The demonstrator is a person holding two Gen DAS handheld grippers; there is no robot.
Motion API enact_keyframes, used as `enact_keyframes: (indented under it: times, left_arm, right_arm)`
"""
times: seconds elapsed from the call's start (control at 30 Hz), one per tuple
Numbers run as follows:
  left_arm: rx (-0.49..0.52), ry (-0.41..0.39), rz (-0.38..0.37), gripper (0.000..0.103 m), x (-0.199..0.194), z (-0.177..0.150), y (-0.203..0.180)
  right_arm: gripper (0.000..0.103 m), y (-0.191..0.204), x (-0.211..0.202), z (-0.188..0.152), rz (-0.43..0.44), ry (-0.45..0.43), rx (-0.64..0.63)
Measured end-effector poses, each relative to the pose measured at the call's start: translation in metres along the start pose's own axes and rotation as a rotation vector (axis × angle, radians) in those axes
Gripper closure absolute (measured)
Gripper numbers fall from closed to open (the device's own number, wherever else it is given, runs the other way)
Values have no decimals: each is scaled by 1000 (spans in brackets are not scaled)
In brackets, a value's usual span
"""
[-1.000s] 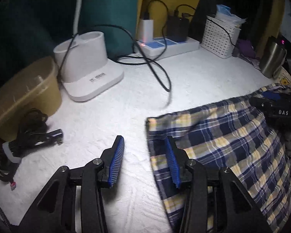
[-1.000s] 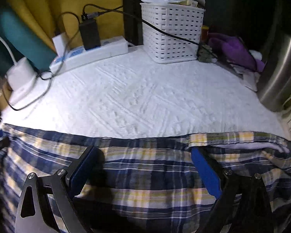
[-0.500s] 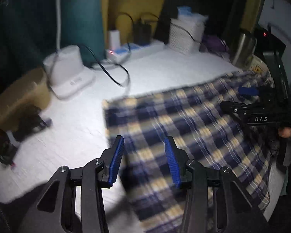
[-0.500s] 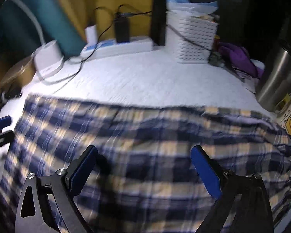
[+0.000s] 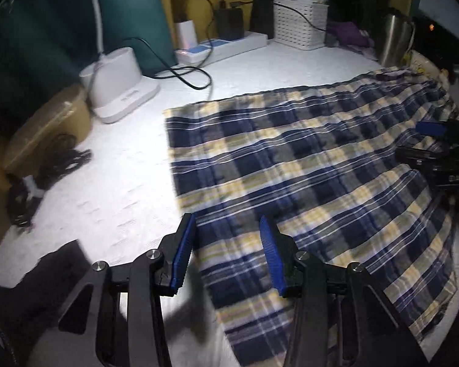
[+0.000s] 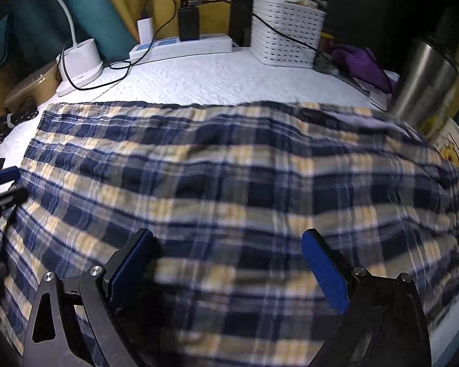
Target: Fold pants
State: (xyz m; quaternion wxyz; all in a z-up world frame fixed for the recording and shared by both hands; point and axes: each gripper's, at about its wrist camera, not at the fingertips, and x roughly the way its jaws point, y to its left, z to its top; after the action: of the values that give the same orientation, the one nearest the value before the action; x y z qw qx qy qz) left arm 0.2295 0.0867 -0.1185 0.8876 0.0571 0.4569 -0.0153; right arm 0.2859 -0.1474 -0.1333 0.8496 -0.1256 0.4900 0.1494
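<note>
Across the white counter (image 5: 131, 183), the plaid pants (image 5: 306, 168) now lie flat, more of them showing than a second ago as left gripper (image 5: 226, 257) and right gripper (image 6: 226, 263), jaws open and empty, pull back toward six o'clock, ready for a fold.

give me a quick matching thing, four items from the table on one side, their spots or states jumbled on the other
Things:
1. navy and yellow plaid pants
2. white perforated plastic basket
3. steel tumbler
4. white lamp base

Places or states:
A. far right edge, upright
B. spread flat across the white tablecloth
C. far left, beside a tan bowl
D. at the back, a black cable running over it

Pairs: 1-B, 2-D, 3-A, 4-C
</note>
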Motion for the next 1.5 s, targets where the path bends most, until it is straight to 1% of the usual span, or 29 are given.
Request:
enact_keyframes:
  times: [0.03,0.13,0.2,0.33,0.47,0.6,0.7,0.8,0.87,1.0,1.1,1.2,1.3,1.4,1.43,1.5]
  left_arm:
    - [5,-18,-9,60,-7,0,-3]
    - [43,-77,-105,60,-31,-3,-25]
    - [64,-86,-149,60,-41,-7,-40]
    - [62,-72,-174,60,-45,-14,-54]
    - [26,-50,-189,60,-45,-25,-58]
    - [-35,-16,-207,60,-42,-33,-59]
    - [-43,1,-218,60,-41,-41,-64]
    - [-30,19,-217,60,-40,-48,-70]
    - [-6,9,-201,60,-43,-53,-75]
    - [-5,5,-188,59,-44,-57,-76]
    - [46,-11,-143,54,-48,-64,-83]
    - [43,-14,-130,53,-51,-68,-83]
    - [49,5,-128,53,-55,-64,-83]
    - [90,-26,-114,53,-61,-55,-87]
    - [95,-38,-105,53,-63,-51,-89]
    - [86,-49,-115,53,-64,-43,-92]
  right_arm:
    - [6,-1,-3,-1,-5,1,5]
    - [5,2,-16,-9,11,-6,4]
    - [5,6,-24,-13,14,-20,0]
    - [5,18,-36,-19,28,-39,-21]
    - [5,24,-42,-27,40,-46,-25]
    - [5,31,-41,-40,54,-32,-30]
    - [5,35,-38,-50,59,-21,-34]
    - [6,36,-37,-57,59,-17,-41]
    - [6,36,-39,-61,59,-25,-43]
    - [6,35,-44,-70,52,-45,-41]
    - [6,36,-49,-78,49,-69,-45]
    - [6,33,-53,-85,64,-77,-43]
    - [6,30,-57,-92,73,-87,-45]
    - [6,25,-61,-100,85,-96,-50]
    - [6,23,-63,-103,87,-98,-51]
    - [6,19,-66,-106,97,-100,-37]
